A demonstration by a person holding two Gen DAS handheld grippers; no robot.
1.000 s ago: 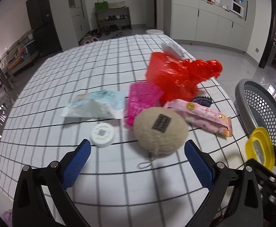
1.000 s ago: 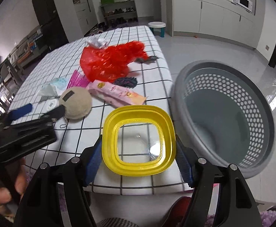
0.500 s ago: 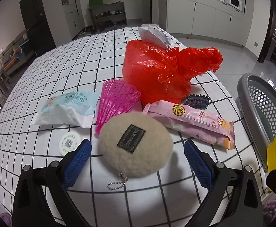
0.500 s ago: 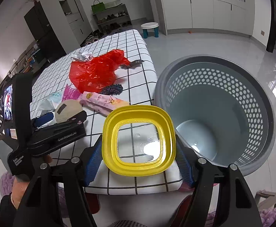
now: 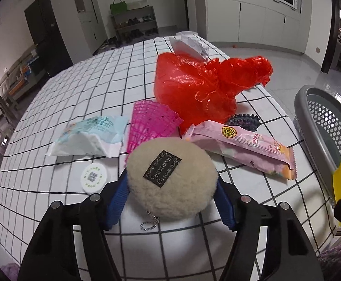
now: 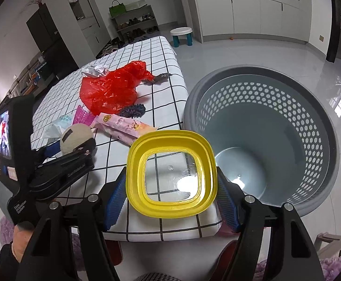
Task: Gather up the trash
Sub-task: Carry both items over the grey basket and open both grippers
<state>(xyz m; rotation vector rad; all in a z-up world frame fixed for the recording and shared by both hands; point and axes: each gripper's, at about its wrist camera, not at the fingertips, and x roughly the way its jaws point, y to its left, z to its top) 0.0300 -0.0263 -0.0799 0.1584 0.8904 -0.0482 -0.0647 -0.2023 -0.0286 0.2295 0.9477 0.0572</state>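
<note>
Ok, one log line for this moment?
left tongs: closing around fuzzy pouch | right tongs: gripping yellow lid | basket: empty

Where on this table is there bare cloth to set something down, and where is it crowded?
Bare checked cloth runs along the far and left side, beyond the pale wrapper and white round lid. Another strip lies near the front edge. Crowded: red bag, pink mesh, pink snack pack, and the fluffy pouch.
</note>
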